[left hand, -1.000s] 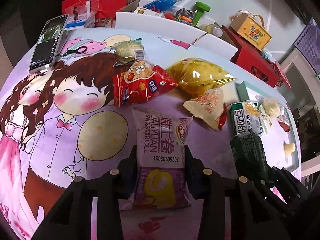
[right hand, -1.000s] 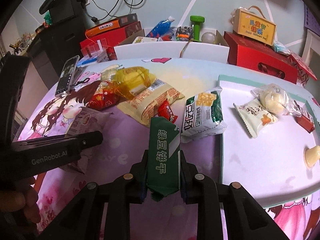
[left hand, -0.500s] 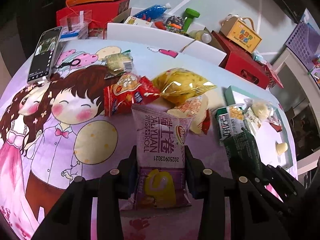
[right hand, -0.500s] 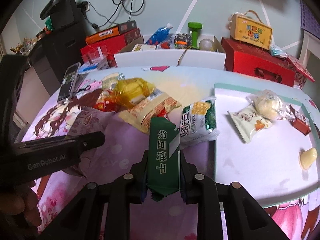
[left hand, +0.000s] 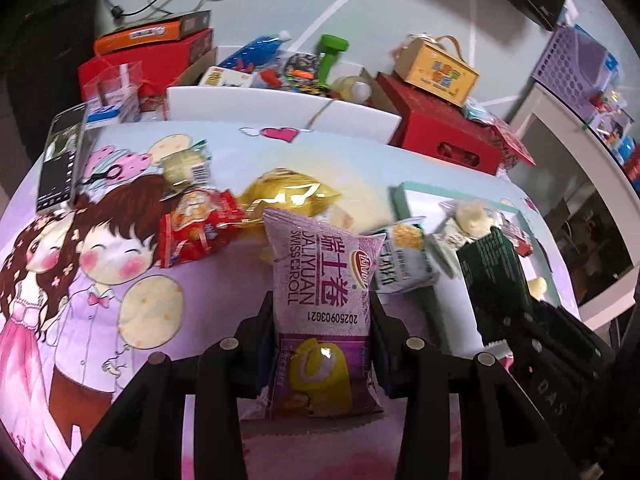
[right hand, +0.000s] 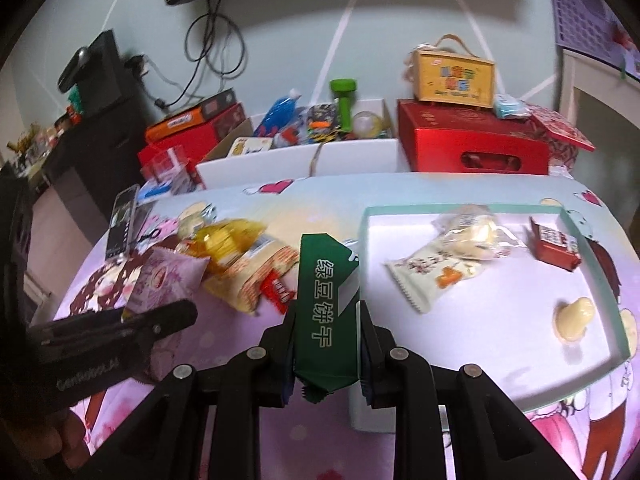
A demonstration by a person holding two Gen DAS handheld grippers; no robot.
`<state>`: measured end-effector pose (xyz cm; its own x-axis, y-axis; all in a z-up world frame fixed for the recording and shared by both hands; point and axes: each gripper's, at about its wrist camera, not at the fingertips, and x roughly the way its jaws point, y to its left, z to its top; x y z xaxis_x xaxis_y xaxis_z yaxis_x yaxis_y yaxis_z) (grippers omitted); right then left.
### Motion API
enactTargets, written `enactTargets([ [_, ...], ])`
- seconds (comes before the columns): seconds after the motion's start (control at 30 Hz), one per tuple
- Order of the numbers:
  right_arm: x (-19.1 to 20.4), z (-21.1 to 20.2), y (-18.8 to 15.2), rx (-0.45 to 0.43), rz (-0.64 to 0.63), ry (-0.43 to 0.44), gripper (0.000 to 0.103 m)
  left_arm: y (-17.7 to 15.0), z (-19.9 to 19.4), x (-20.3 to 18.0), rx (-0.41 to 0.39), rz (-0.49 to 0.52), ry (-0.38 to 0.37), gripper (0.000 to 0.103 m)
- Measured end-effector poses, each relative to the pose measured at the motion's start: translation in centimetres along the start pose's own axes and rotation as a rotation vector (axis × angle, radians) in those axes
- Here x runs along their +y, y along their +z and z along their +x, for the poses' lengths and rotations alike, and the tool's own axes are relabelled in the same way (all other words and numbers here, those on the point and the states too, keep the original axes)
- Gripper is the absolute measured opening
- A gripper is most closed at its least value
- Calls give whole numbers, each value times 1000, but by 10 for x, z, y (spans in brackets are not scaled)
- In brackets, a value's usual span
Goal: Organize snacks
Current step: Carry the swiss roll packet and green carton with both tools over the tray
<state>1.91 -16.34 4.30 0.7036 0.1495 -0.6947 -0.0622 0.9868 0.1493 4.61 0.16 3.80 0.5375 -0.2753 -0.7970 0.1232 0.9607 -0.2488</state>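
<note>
My left gripper [left hand: 322,322] is shut on a purple Swiss roll packet [left hand: 322,280], held up off the cartoon tablecloth. In the right wrist view that packet [right hand: 166,280] shows at the left above the left gripper's black arm. My right gripper [right hand: 326,328] is shut on a dark green biscuit packet [right hand: 326,296], also lifted; it appears at the right of the left wrist view [left hand: 494,280]. A white tray with a teal rim [right hand: 592,256] lies to the right and holds several small wrapped snacks.
Loose on the cloth lie a red snack bag [left hand: 196,220], a yellow bag [left hand: 288,196], an orange-striped packet [right hand: 260,276] and a green-white packet [left hand: 400,260]. A phone [left hand: 60,160] rests at the far left. Boxes and a white bin [right hand: 296,160] crowd the table's back edge.
Both grippers have risen and tilted up with their packets held. The snacks on the cloth now sit lower and farther away, and more of the wall shows.
</note>
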Motion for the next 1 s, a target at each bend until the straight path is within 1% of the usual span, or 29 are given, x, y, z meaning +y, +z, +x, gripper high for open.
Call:
enactTargets([
  [0.2,-28,-8,5,-19,52,-40,26,0,3,-23,11,43,-39,43],
  [0.37,-60,-12,8,-20,113,-75,26,4,8,-44,25,83,-62,43],
  [0.63,-112,-28,10,-47,217,-159,26,8,19,-77,56,144,-102,43],
  [1.0,-153,-47,7,-79,299,-239,26,16,31,-141,68,262,-175,43],
])
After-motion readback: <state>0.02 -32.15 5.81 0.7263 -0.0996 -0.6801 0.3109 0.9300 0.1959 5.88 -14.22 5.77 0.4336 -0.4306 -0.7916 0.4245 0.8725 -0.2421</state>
